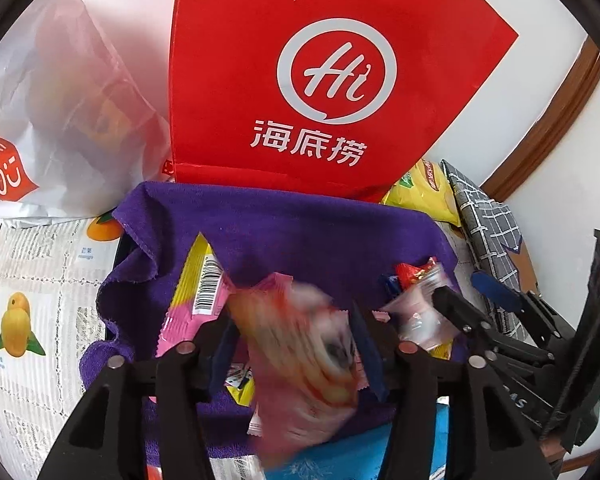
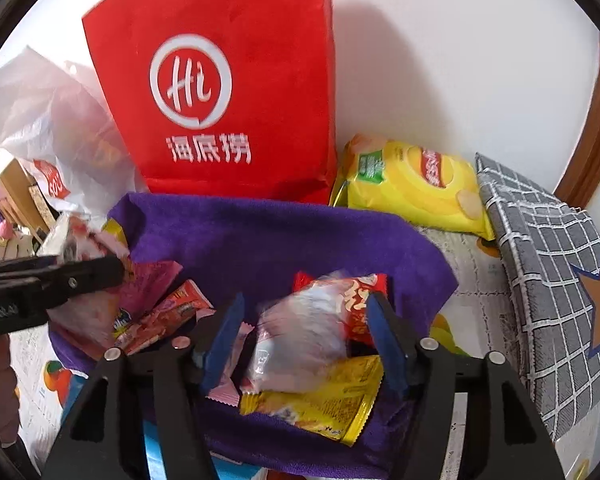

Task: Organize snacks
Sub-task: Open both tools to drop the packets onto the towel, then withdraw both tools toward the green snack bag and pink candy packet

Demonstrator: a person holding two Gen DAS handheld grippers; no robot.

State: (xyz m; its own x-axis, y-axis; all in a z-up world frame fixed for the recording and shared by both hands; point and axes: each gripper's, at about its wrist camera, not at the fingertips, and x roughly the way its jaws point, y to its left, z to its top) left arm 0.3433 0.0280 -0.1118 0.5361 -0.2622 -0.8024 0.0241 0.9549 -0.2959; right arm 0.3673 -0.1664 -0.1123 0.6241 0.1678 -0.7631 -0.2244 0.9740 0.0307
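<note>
With both the left gripper (image 1: 296, 332) and right gripper (image 2: 308, 336) released, each blurred snack packet (image 1: 300, 356) (image 2: 300, 336) is judged dropped onto the purple cloth (image 2: 268, 236), mid-cloth, clear of its edges.

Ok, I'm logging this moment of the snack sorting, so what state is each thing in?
Left gripper: open, blurred pink packet between its jaws.
Right gripper: open, blurred clear-and-red packet between its jaws.
Red paper bag: standing upright.
White plastic bag: slumped, crumpled.
Yellow chips bag: puffed, lying beside the red bag.
Purple cloth: rumpled, holding several snack packets.
</note>
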